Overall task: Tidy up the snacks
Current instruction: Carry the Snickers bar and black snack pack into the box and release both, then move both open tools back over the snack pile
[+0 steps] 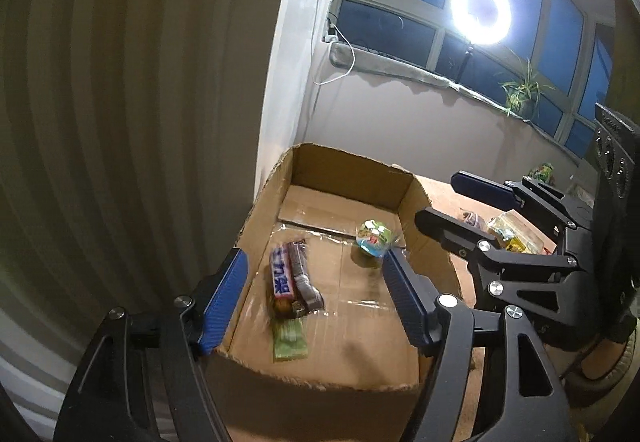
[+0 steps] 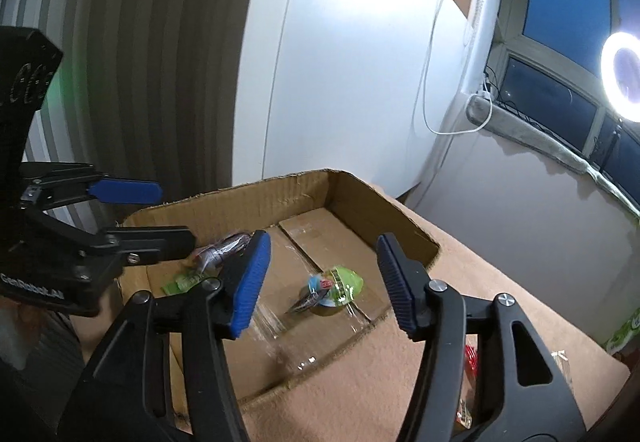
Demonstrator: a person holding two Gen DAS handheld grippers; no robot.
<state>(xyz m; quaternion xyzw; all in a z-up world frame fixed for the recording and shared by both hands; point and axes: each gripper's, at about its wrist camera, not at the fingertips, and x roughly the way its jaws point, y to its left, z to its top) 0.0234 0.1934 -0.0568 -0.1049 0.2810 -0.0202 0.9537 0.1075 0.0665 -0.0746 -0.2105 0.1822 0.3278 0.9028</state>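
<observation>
An open cardboard box [image 1: 264,201] stands on a brown surface; it also shows in the right wrist view [image 2: 256,201]. Inside lie a white-and-blue snack bar [image 1: 282,276], a dark wrapped bar [image 1: 304,274], a green packet [image 1: 289,340] and a small green-and-blue jelly cup [image 1: 374,238]. The cup also shows in the right wrist view [image 2: 336,288]. My left gripper [image 1: 314,302] is open and empty over the box's near end. My right gripper [image 2: 320,282] is open and empty above the cup. The right gripper also shows in the left wrist view [image 1: 440,201].
More loose snacks [image 1: 514,234] lie on the brown surface right of the box, and some [image 2: 472,360] show under my right gripper. A ribbed wall is to the left. A window sill with a plant [image 1: 520,89] and a ring light [image 1: 480,9] are behind.
</observation>
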